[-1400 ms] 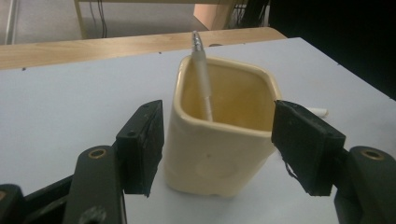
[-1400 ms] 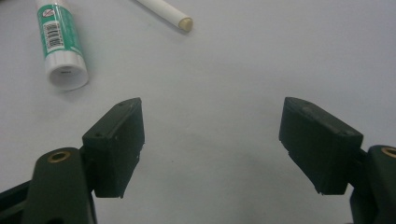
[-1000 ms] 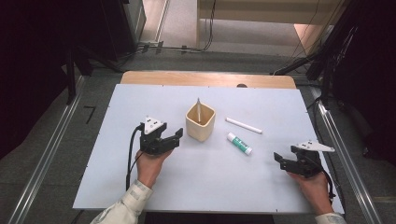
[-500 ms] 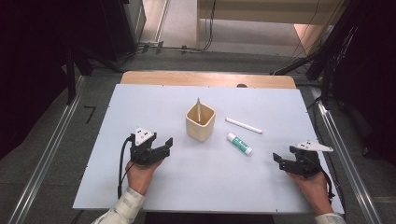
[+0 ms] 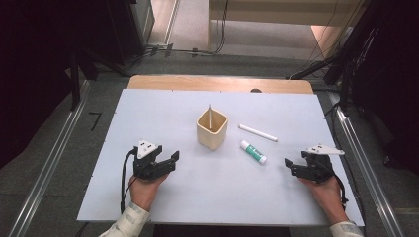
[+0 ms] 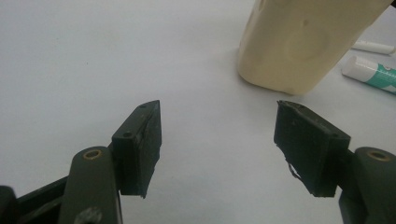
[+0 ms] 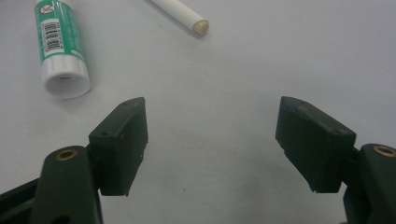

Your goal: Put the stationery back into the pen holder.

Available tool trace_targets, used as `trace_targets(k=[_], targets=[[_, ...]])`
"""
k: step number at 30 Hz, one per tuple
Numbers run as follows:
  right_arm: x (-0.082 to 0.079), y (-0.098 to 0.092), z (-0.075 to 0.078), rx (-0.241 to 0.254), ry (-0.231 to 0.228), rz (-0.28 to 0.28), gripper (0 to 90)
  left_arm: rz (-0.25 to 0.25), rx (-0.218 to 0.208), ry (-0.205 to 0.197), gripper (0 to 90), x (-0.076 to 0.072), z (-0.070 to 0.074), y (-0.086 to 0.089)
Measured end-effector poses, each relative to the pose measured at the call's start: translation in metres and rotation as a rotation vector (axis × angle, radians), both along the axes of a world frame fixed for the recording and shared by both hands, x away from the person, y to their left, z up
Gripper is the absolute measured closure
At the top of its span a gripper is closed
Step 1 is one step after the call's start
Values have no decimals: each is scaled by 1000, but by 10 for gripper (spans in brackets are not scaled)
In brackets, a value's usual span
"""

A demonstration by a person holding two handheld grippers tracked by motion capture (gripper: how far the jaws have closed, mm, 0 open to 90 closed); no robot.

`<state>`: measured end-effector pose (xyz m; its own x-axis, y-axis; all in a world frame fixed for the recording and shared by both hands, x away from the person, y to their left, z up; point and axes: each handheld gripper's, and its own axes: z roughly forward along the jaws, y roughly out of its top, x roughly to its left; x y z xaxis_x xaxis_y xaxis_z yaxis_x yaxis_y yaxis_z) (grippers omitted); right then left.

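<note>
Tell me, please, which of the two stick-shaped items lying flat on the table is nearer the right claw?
The green-and-white glue stick, lying nearer the right claw; the plain white stick lies farther back, behind it.

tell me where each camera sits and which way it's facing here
High view: above the person's side, looking forward and down on the white table; both forearms, left gripper, right gripper.
Left gripper view: rides low, faces the cream cup; own open jaws.
Right gripper view: faces the glue stick and white stick; own open jaws.
Both gripper views share the glue stick.
</note>
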<state>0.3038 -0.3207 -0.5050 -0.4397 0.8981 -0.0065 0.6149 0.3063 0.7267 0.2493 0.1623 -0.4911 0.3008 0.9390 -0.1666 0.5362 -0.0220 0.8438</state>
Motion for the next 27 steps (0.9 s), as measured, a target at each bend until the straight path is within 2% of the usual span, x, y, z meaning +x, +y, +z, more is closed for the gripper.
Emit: trace_targets(k=[6, 12, 20, 27], targets=[[6, 3, -1, 13, 3, 4, 251, -4, -5, 2, 333, 0, -1, -1], [13, 5, 6, 74, 1, -24, 251, -8, -1, -1, 333, 1, 0, -3], [29, 21, 8, 55, -12, -45, 255, -13, 5, -1, 333, 2, -1, -3], [42, 30, 7, 58, -11, -54, 278, -14, 7, -2, 333, 2, -2, -3]])
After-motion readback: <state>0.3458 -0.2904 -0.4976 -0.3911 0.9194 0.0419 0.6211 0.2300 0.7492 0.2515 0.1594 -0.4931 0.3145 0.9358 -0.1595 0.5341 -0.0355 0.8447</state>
